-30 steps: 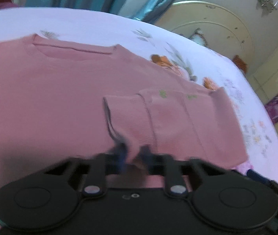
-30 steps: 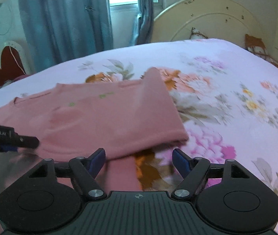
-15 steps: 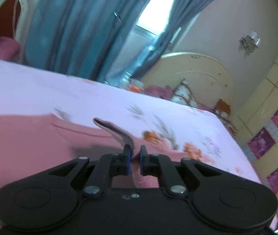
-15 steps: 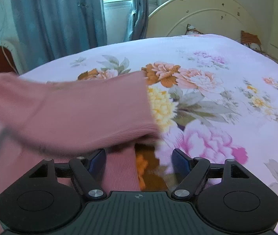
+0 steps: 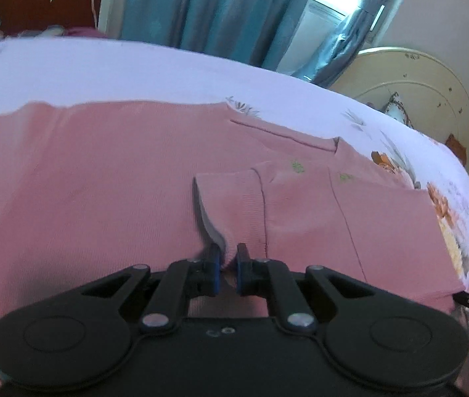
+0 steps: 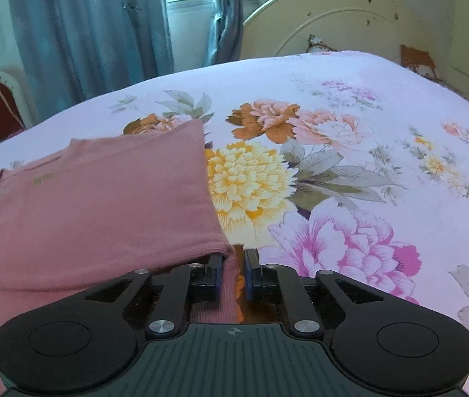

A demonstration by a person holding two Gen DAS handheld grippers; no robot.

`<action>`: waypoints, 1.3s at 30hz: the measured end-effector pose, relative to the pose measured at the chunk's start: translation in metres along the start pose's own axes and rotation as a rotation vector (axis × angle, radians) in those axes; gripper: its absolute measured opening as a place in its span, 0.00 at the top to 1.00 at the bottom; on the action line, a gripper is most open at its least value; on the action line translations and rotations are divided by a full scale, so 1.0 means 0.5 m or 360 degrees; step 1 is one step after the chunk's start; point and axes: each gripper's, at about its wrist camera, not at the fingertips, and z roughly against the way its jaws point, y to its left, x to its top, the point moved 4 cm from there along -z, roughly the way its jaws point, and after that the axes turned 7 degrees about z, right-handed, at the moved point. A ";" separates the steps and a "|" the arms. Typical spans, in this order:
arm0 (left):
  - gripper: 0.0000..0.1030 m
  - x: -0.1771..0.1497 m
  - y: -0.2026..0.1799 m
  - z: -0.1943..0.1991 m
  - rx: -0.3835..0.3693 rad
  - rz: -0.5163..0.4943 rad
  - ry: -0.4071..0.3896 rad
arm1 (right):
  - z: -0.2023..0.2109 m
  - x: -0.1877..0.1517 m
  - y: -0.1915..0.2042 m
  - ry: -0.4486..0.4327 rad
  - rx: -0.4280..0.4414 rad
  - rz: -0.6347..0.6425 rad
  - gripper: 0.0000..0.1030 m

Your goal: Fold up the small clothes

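Both claws tilt down over the bed [image 6: 383,106]. The left claw [image 5: 227,258], jaws opening, pinches the pink sweater's [image 5: 102,182] sleeve cuff [image 5: 228,198]. The right claw [image 6: 233,261], closing, grips its edge. Only the right view shows bedspread flowers [image 6: 251,185].

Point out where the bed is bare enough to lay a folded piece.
Free: the floral bedspread right of the pink top, up to the cream headboard; also the plain strip between the top's far edge and the blue curtains. Crowded: the near left, covered by the top.
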 end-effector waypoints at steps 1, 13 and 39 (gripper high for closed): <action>0.78 0.003 -0.003 0.007 0.0031 -0.0020 -0.0011 | 0.010 -0.003 -0.004 0.0012 0.0014 0.0008 0.89; 0.60 0.041 -0.067 0.031 -0.0005 -0.0148 -0.0157 | 0.001 0.092 0.000 -0.0118 0.0071 0.0034 0.43; 0.39 0.026 -0.052 -0.022 0.0147 -0.0230 -0.0073 | -0.140 0.190 0.077 -0.0116 0.0061 0.0237 0.41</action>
